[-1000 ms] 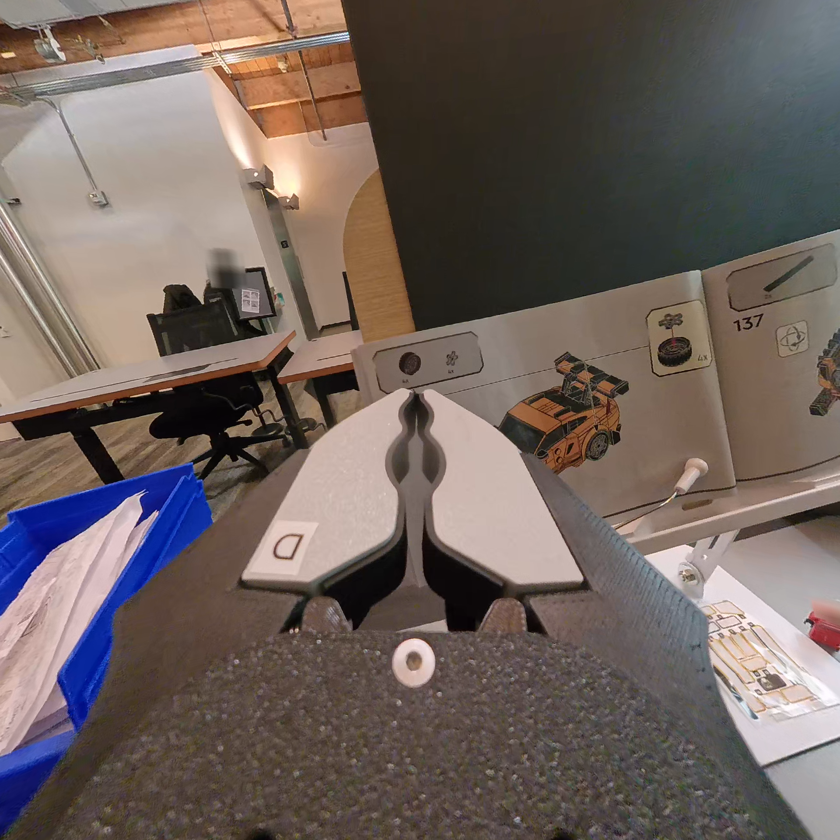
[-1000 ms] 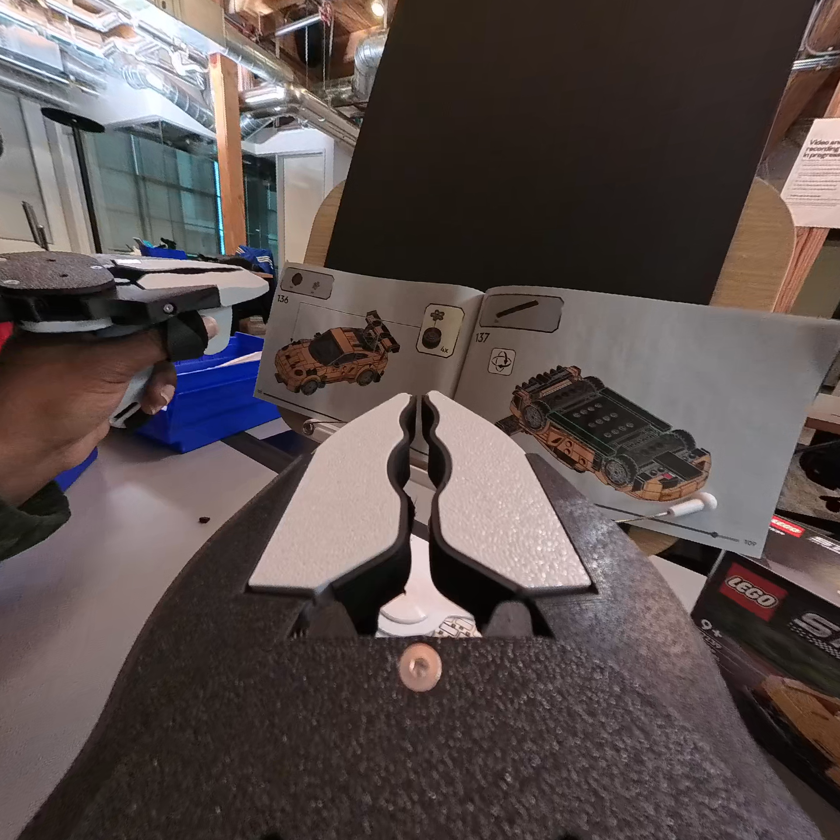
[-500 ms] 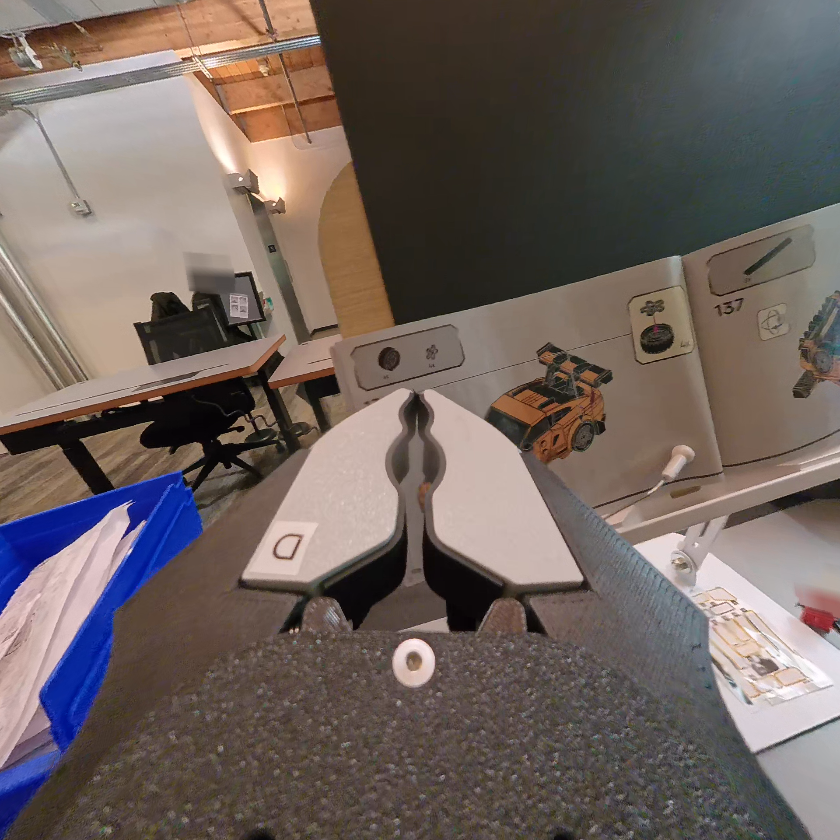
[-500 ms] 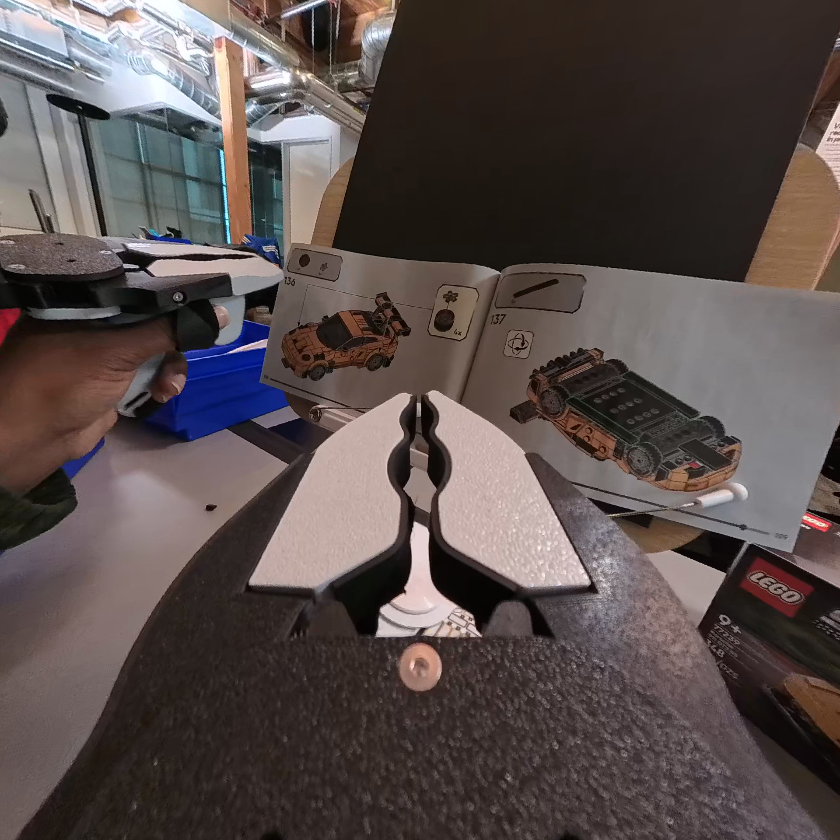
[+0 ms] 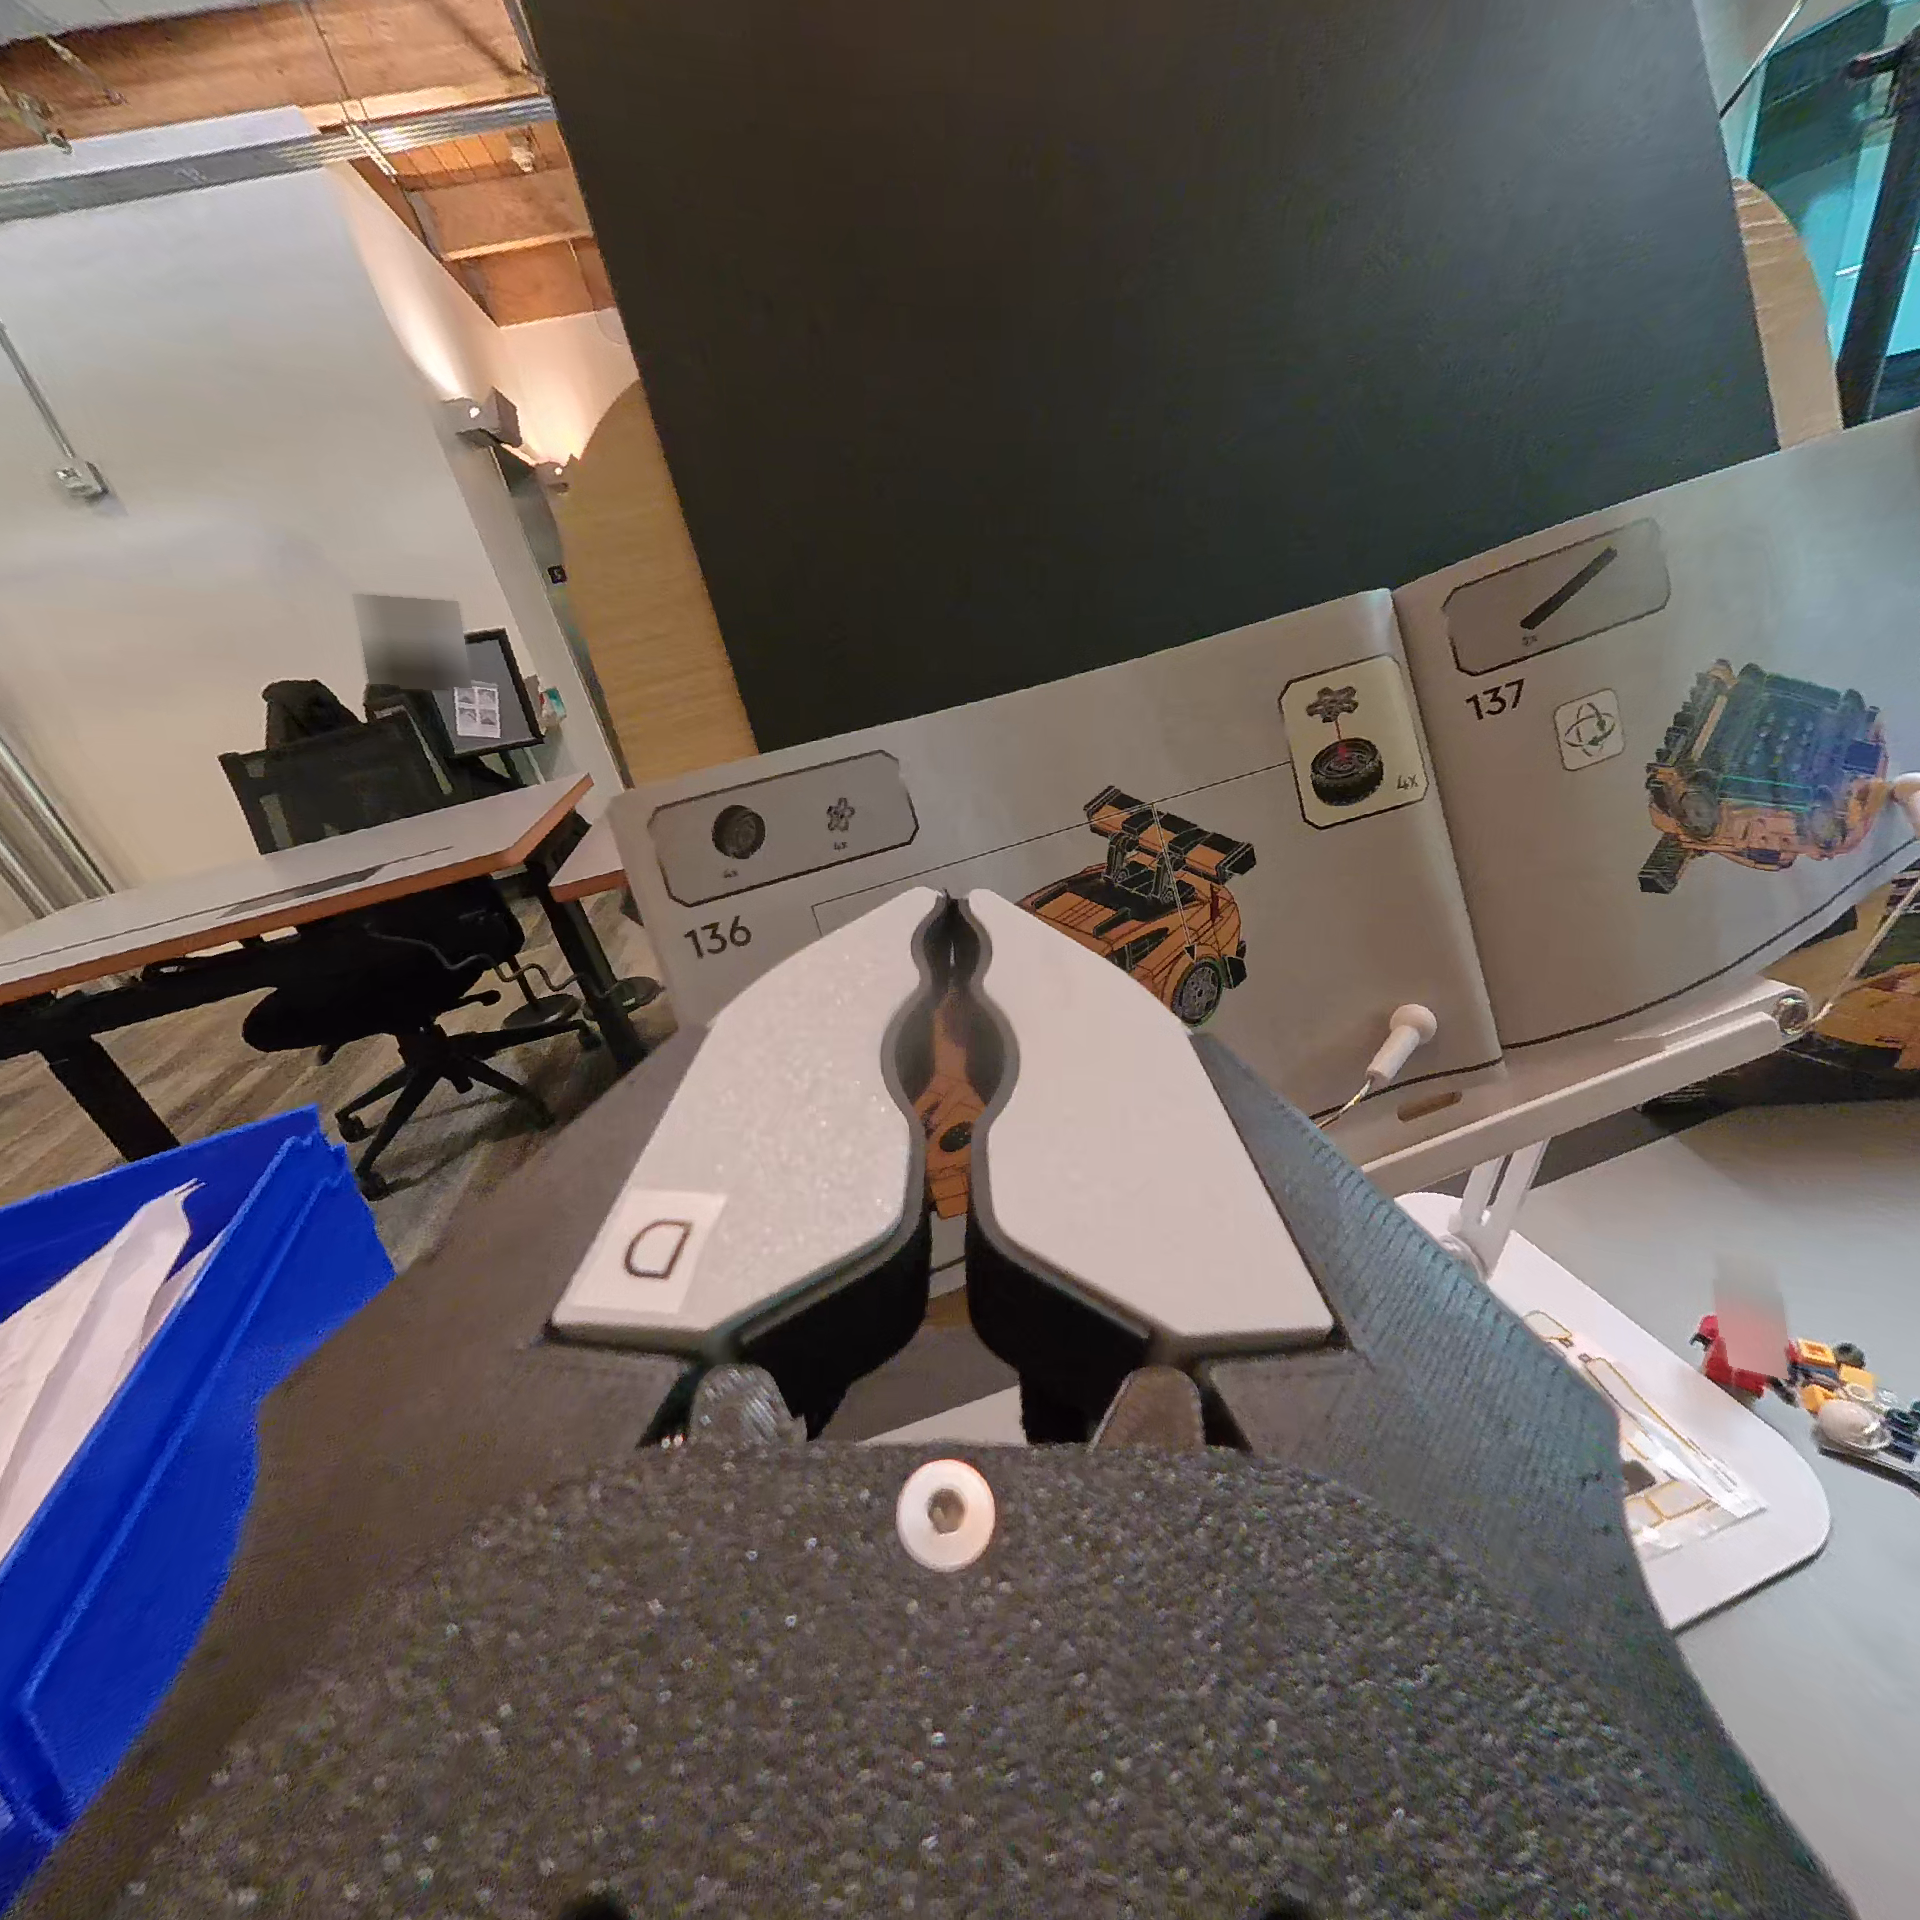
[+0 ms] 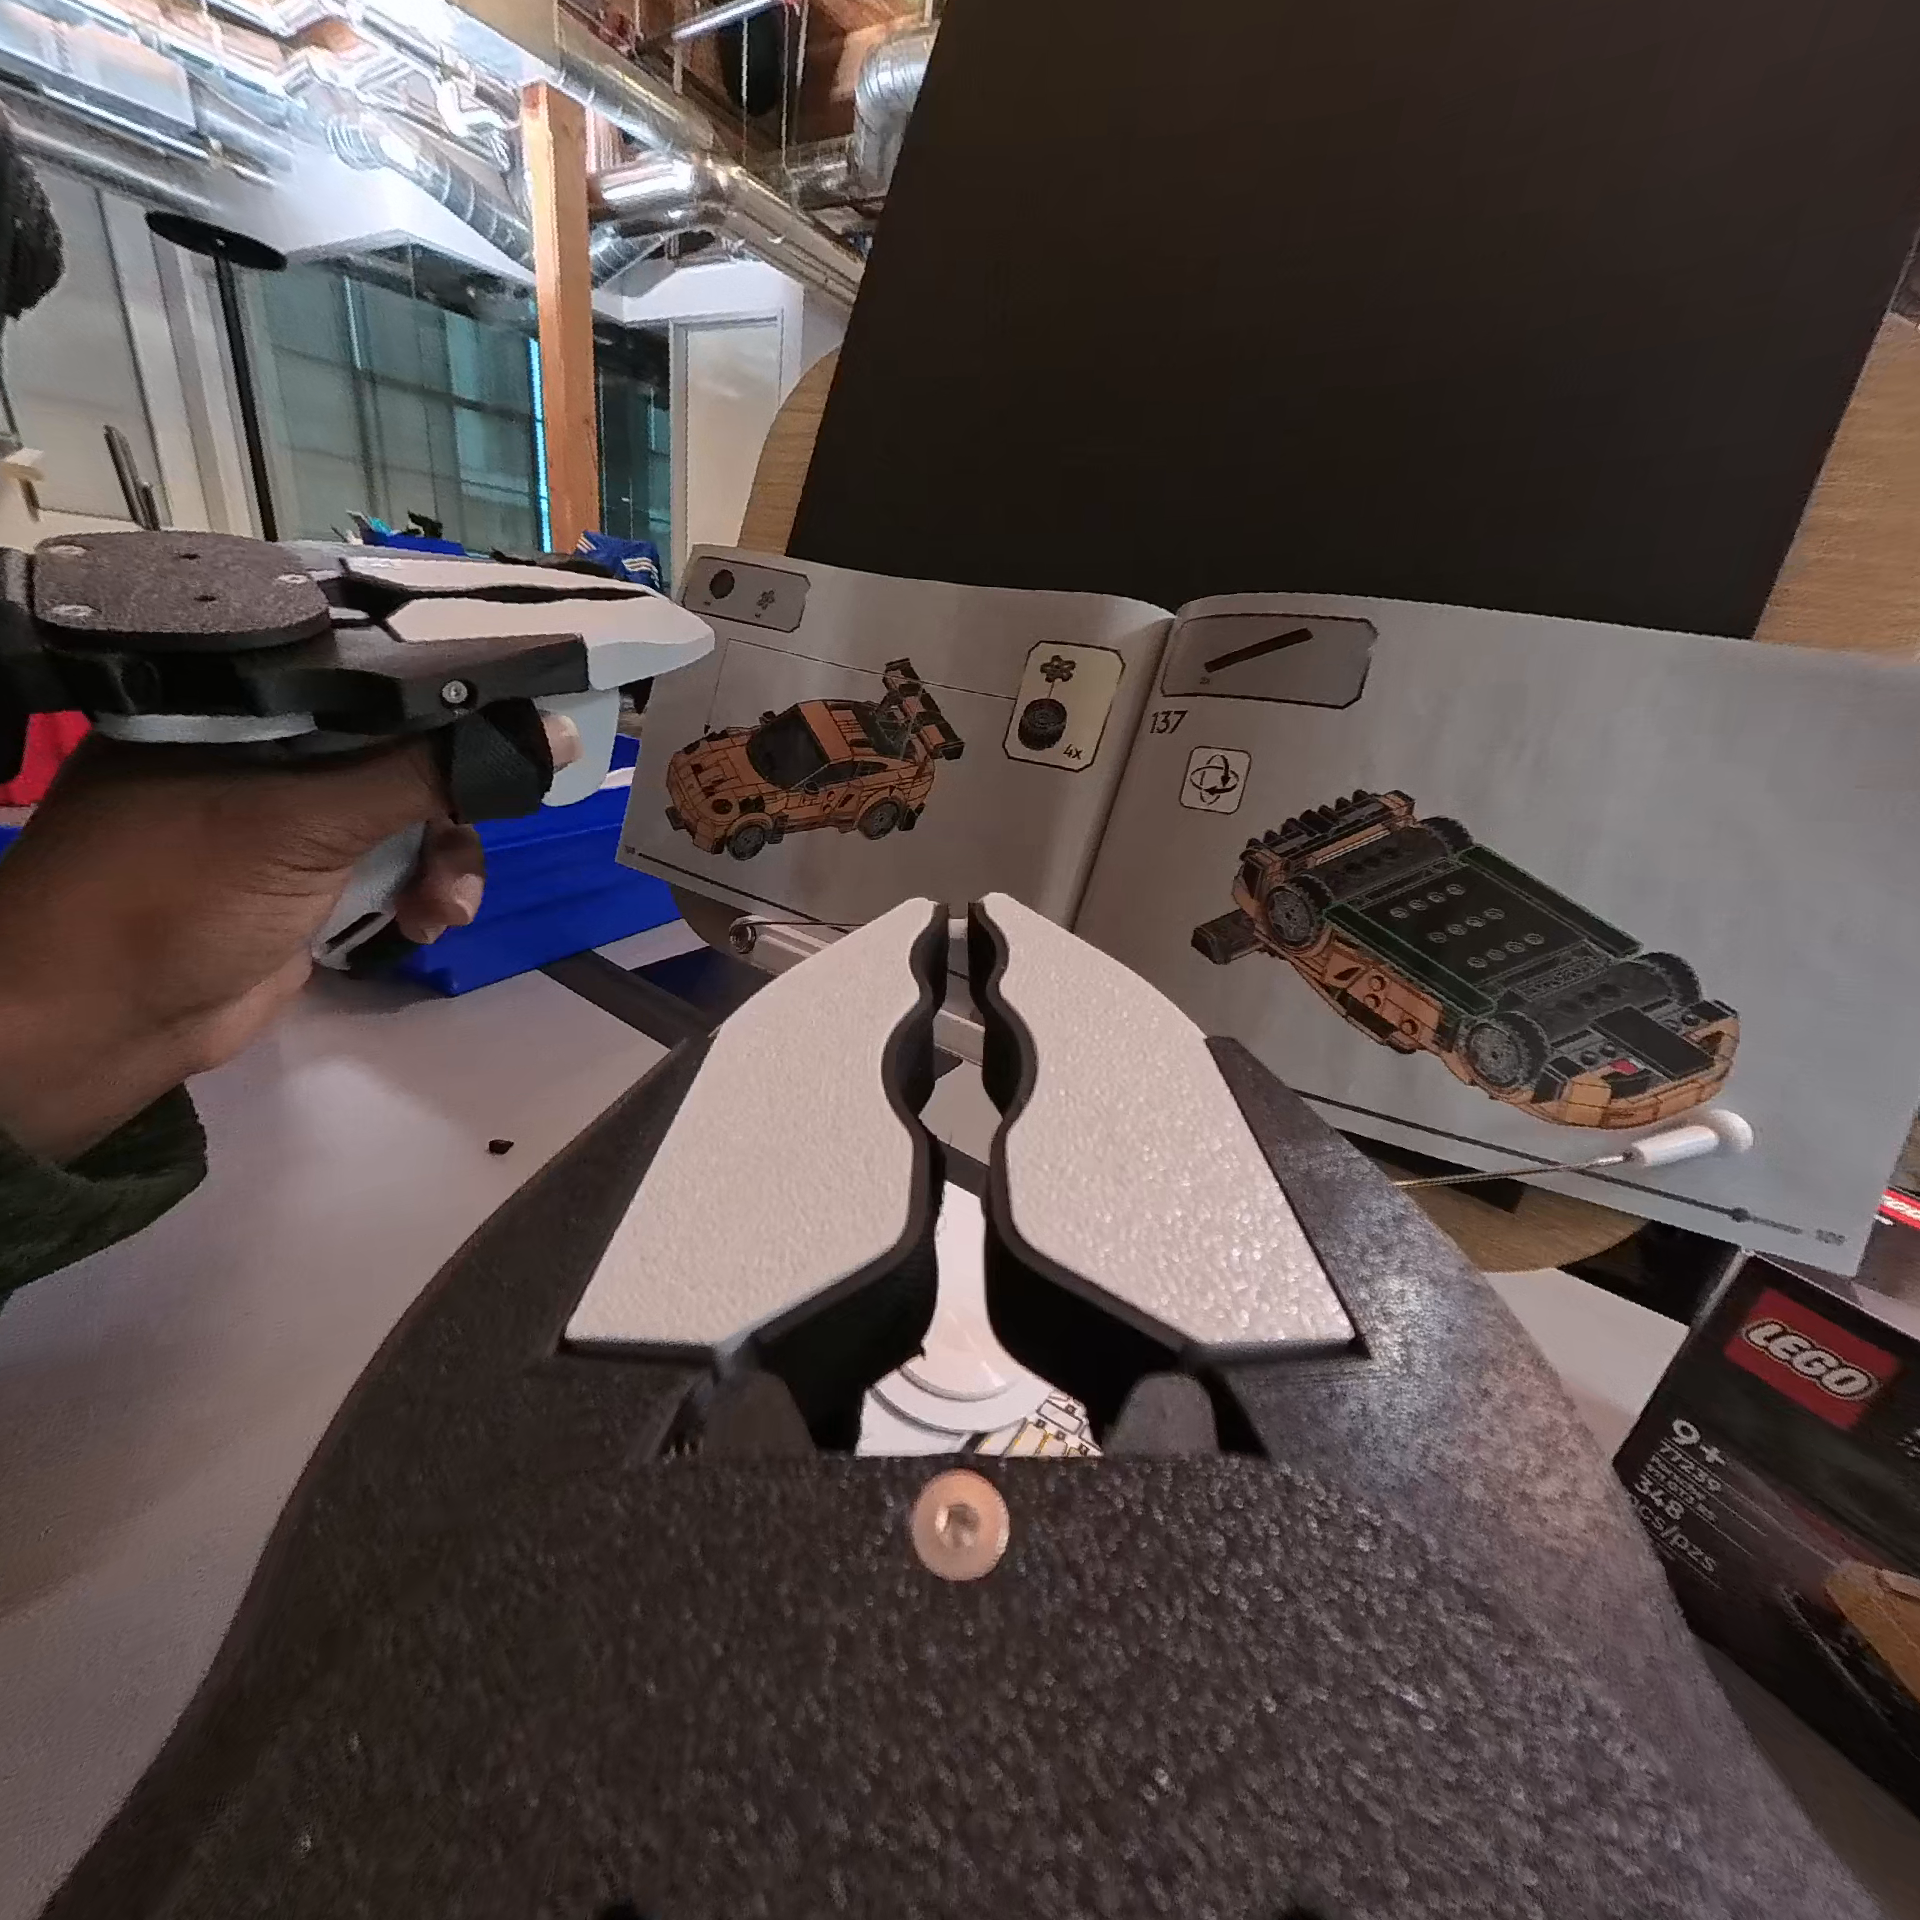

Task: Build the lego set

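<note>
The open instruction booklet (image 5: pixel 1039 810) stands on a white holder and shows an orange car; it also shows in the right wrist view (image 6: pixel 1143 727). My left gripper (image 5: pixel 951 925) is shut, raised in front of the booklet's left page. Something orange shows through the gap between its fingers; I cannot tell what it is. My right gripper (image 6: pixel 958 912) is shut with nothing between its tips, pointing at the booklet's fold. The left gripper (image 6: pixel 665 634), held by a hand (image 6: pixel 156 914), appears at the left of the right wrist view. Small loose Lego pieces (image 5: pixel 1818 1382) lie on the table at the right.
A blue bin (image 5: pixel 156 1403) with papers stands at the left. A sticker sheet (image 5: pixel 1652 1475) lies on the holder's white base (image 5: pixel 1714 1558). The black Lego box (image 6: pixel 1808 1455) stands at the right. A tiny dark piece (image 6: pixel 499 1146) lies on the grey table. A black board rises behind. Some 15 centimetres of space lies between my two pairs of fingers.
The left gripper has swung right and closer to the booklet, bringing the loose pieces into view. The right gripper has shifted slightly towards the booklet. Both stayed shut.
</note>
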`<state>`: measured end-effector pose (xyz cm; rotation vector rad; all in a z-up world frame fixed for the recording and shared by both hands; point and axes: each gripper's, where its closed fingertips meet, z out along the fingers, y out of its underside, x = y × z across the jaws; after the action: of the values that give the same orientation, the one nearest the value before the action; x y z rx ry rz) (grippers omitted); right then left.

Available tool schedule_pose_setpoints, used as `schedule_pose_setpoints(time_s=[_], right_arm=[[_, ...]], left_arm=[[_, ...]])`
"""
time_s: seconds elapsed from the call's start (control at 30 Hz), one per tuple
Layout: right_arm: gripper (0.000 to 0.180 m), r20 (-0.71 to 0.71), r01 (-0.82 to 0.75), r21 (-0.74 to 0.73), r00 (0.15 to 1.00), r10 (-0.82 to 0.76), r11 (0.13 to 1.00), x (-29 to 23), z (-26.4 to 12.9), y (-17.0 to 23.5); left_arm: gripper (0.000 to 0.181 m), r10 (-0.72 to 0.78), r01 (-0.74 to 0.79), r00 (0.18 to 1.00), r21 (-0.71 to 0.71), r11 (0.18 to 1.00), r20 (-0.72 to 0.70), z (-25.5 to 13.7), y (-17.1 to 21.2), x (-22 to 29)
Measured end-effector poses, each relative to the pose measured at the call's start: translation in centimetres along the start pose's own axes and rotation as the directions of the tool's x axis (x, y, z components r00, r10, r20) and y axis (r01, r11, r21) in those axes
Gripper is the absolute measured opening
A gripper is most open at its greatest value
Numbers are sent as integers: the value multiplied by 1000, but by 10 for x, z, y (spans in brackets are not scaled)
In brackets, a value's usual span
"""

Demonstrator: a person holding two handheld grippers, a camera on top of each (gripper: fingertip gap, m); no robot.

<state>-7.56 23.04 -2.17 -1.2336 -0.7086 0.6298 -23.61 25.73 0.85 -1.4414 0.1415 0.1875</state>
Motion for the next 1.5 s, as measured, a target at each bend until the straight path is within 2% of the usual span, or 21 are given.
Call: schedule_pose_setpoints(time_s=[0.3, 0.4, 0.53, 0.67, 0.73, 0.8, 0.83, 0.87, 0.93, 0.97, 1.03, 1.1, 1.33, 1.4, 1.43, 1.47, 1.5], right_arm=[[5, 41, -45, 42, 998, 44, 998, -5, -6, -16], [1, 23, 14, 48, 1000, -16, 999, 0, -9, -26], [0, -15, 124, 34, 992, -124, 992, 12, -17, -34], [3, 17, 188, -52, 982, -187, 981, 20, -35, -16], [5, 20, 243, -88, 970, -242, 966, 30, -51, -4], [4, 21, 247, -121, 969, -246, 961, 42, -70, 9], [4, 13, 236, -139, 972, -237, 962, 49, -79, 15], [3, -3, 221, -156, 974, -225, 963, 56, -87, 22], [3, -35, 187, -184, 980, -197, 965, 65, -99, 35], [3, -48, 170, -195, 982, -183, 966, 67, -104, 41], [3, -48, 146, -209, 986, -160, 967, 65, -109, 49], [3, -22, 157, -219, 986, -166, 963, 57, -110, 52], [3, 29, 236, -207, 971, -236, 949, 40, -116, 52], [3, 26, 226, -217, 974, -225, 950, 40, -118, 56], [3, 27, 227, -222, 973, -227, 948, 39, -119, 58], [3, 29, 232, -224, 972, -232, 947, 39, -121, 58], [3, 33, 237, -221, 971, -236, 946, 38, -122, 57]], left_arm=[[0, -2, 2, 1000, 4, 1000, -1, -2, -2, -1], [0, 50, -50, 998, 25, 998, -29, -7, -10, 3], [0, 85, -84, 992, 18, 996, -94, -34, -34, 2], [0, 138, -157, 982, -153, 976, -126, -80, -49, -44], [0, 236, -256, 966, -301, 919, -101, -110, -34, -90], [0, 308, -326, 944, -502, 801, -122, -142, 3, -143], [0, 269, -322, 946, -606, 728, -180, -160, 32, -163], [0, 166, -293, 955, -707, 643, -244, -180, 67, -176], [22, -66, -205, 963, -868, 453, -262, -220, 133, -193], [26, -130, -186, 960, -912, 366, -248, -236, 163, -199], [36, -159, -220, 954, -954, 202, -254, -264, 211, -209], [38, -138, -272, 949, -956, 107, -285, -275, 241, -217], [42, -168, -282, 945, -959, 14, -280, -262, 282, -217], [26, -198, -278, 942, -961, -1, -272, -260, 286, -213], [26, -194, -279, 942, -960, -4, -273, -260, 283, -214], [26, -202, -292, 936, -956, 18, -289, -261, 274, -212], [26, -248, -275, 923, -955, 109, -294, -255, 257, -203]])
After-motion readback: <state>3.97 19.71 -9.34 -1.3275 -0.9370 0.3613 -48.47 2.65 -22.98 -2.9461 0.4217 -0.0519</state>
